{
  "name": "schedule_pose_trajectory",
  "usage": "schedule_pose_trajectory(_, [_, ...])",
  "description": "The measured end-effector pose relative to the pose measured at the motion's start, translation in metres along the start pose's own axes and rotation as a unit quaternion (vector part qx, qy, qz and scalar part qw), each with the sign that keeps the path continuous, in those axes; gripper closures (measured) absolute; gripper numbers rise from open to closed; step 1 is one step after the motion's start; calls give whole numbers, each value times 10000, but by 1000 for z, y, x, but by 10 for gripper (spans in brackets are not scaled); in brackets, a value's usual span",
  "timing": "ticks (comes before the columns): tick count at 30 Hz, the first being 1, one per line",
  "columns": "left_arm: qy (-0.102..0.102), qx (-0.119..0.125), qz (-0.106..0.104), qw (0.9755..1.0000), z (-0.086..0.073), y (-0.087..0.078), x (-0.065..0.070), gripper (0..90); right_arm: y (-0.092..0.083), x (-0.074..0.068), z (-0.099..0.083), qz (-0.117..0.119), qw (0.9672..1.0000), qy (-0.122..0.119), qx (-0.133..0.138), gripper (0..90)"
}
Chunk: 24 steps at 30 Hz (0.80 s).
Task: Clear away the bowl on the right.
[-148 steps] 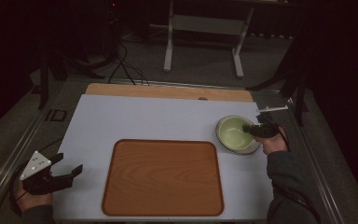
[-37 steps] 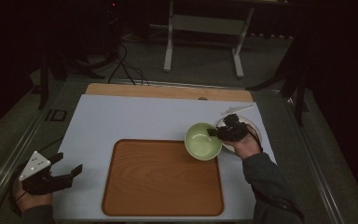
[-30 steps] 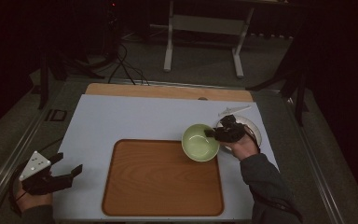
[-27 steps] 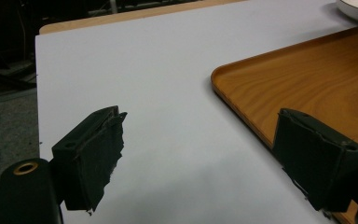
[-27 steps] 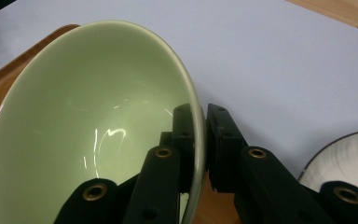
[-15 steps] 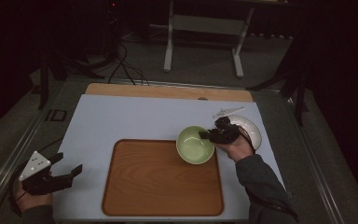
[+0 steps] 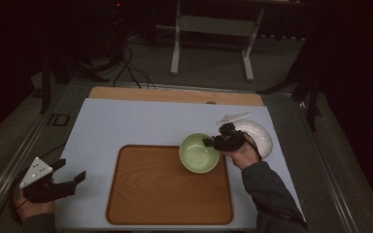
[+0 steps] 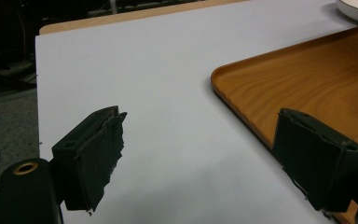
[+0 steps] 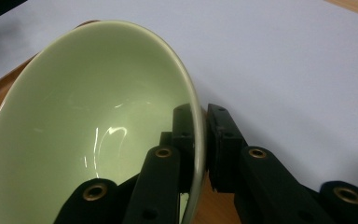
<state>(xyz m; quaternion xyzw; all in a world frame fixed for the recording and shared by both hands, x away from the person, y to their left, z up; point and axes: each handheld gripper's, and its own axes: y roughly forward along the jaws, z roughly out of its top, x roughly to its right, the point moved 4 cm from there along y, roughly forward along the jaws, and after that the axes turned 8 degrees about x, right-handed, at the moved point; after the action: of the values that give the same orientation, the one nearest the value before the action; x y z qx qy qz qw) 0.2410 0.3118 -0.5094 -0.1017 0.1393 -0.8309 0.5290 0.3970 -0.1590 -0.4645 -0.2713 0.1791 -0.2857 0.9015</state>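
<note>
A pale green bowl point(image 7: 198, 152) hangs over the far right corner of the wooden tray point(image 7: 160, 194). My right gripper point(image 7: 212, 142) is shut on the bowl's right rim; in the right gripper view the rim point(image 9: 198, 135) runs between the two black jaws, one inside the bowl point(image 9: 84, 121) and one outside. A white plate point(image 7: 260, 136) lies on the table just behind the right hand. My left gripper point(image 7: 73, 179) rests at the table's near left corner, open, with nothing between its jaws. Its pads point(image 8: 98, 154) stand wide apart above the white table beside the tray's edge point(image 8: 242, 112).
A white spoon-like utensil point(image 7: 233, 117) lies on the white mat point(image 7: 126, 121) beyond the plate. A wooden strip point(image 7: 175, 95) runs along the table's far edge. Metal rails border both sides. A stand and cables are on the dark floor behind.
My right gripper has carried the green bowl leftward off the white plate, to above the tray's far right corner. The left gripper has stayed still.
</note>
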Motion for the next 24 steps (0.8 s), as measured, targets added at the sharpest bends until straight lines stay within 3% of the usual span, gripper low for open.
schedule_pose_trajectory(24, [7,8,-9,10000,0,0,0,158,17,-16,0,268,9995,-138,-116,826])
